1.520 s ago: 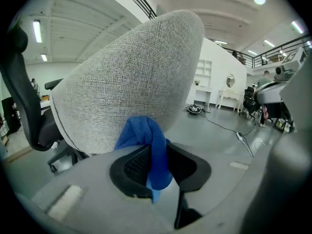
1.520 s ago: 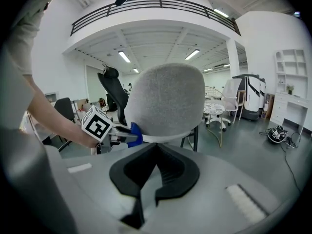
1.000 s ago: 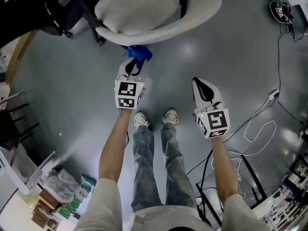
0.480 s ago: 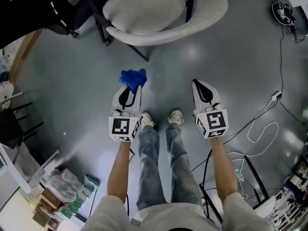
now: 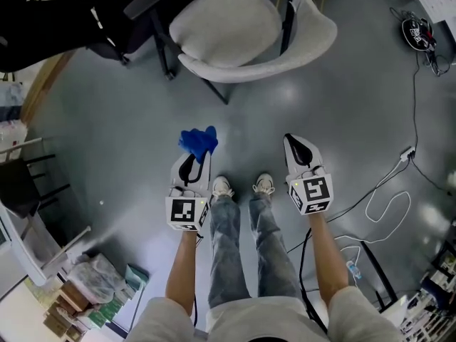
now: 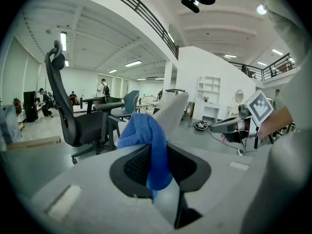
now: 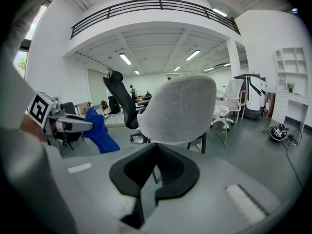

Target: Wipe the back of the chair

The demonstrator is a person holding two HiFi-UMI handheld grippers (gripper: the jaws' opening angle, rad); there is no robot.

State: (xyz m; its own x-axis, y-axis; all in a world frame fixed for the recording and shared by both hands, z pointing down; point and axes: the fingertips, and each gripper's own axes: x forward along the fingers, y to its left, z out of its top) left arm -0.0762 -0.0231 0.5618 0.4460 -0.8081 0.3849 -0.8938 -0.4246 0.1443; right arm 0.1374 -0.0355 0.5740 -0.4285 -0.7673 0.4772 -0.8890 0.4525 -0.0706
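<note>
On the floor ahead: chair [image 5: 249, 41], well apart from both grippers.
Left gripper [image 5: 197, 154]: clenched on blue cloth [image 5: 198, 140].
Right gripper [image 5: 294, 142]: jaws together, empty.
Change: cloth has pulled back off the chair back; wiping pass probably finished.

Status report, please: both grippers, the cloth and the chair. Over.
Left gripper shut on blue cloth. Right gripper shut, empty. Grey chair ahead, cloth not touching it. Nothing between; cable lies off to the right.

Pale grey shirt [image 5: 251, 320] — short sleeves [image 5: 152, 320], faded blue jeans [image 5: 229, 256], white sneakers [image 5: 222, 187]
</note>
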